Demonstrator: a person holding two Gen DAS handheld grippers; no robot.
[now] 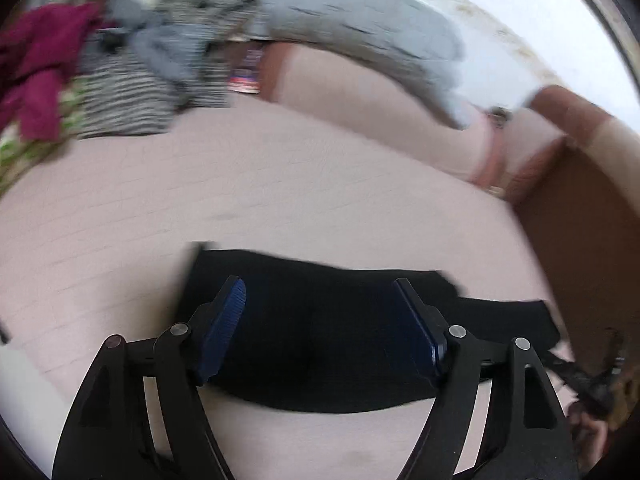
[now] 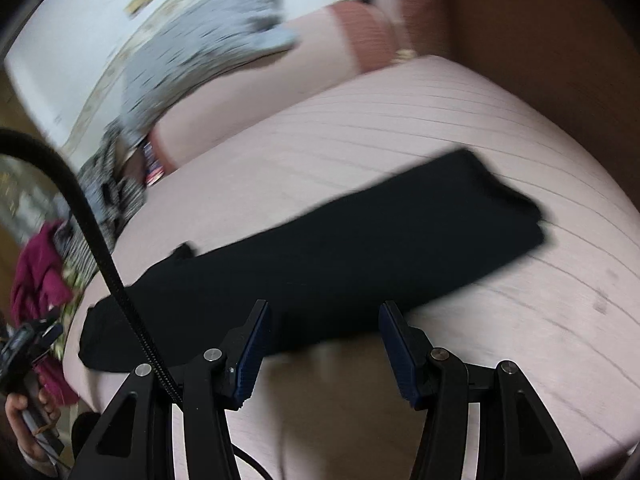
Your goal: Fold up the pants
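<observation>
Black pants lie folded into a long strip on a pink sofa seat. My left gripper is open and empty, hovering just above one end of the strip. In the right wrist view the pants stretch from lower left to upper right. My right gripper is open and empty at the near edge of the strip's middle. The other gripper shows at the far left, held in a hand.
A pile of clothes, magenta, striped and grey, sits at the back of the sofa. A brown armrest bounds the seat on the right. A black cable crosses the right wrist view.
</observation>
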